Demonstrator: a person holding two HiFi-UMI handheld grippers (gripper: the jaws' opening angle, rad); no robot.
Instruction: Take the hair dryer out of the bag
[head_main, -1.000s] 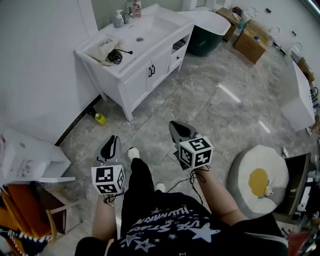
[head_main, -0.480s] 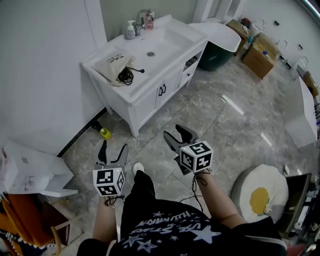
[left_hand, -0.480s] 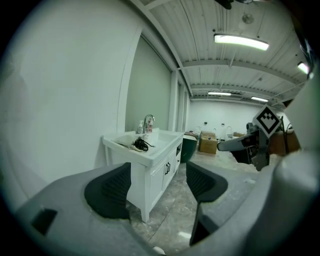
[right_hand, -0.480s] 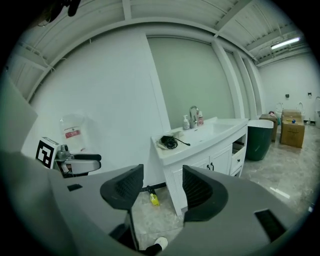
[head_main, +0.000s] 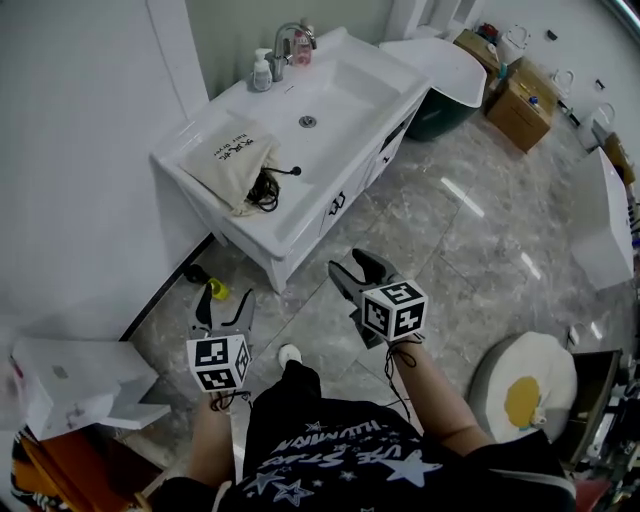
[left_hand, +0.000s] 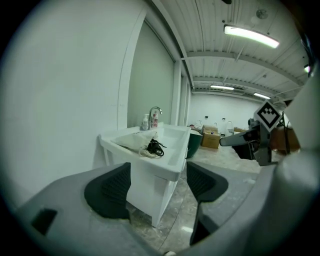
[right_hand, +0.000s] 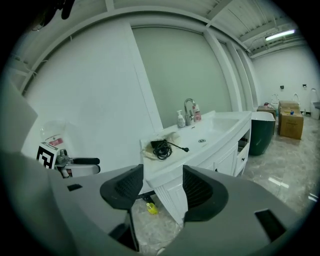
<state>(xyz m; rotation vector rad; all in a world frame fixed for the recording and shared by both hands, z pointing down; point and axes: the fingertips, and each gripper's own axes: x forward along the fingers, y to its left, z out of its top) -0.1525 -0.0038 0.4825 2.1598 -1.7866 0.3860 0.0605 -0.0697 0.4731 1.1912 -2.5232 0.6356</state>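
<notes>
A cream drawstring bag (head_main: 225, 157) lies on the left end of the white vanity top (head_main: 300, 210). A coiled black cord (head_main: 266, 187) spills from its mouth; the hair dryer itself is hidden inside. Both grippers hang over the floor, well short of the vanity. My left gripper (head_main: 226, 300) points at the cabinet, its jaws opening with nothing between them. My right gripper (head_main: 352, 268) is also opening and empty. The left gripper view shows the bag (left_hand: 132, 142) and cord (left_hand: 155, 147) beyond its jaws. In the right gripper view the cord (right_hand: 162, 148) lies ahead.
A sink basin (head_main: 340, 85) with a faucet and soap bottles (head_main: 262, 70) fills the vanity's far end. A yellow object (head_main: 218, 290) lies on the floor by the cabinet. Cardboard boxes (head_main: 525, 95) stand at the back, an egg-shaped cushion (head_main: 525, 385) at right, a white box (head_main: 70, 385) at left.
Both grippers have gone from shut to open. I have walked toward the vanity, so it and the bag now sit nearer and lower in the head view.
</notes>
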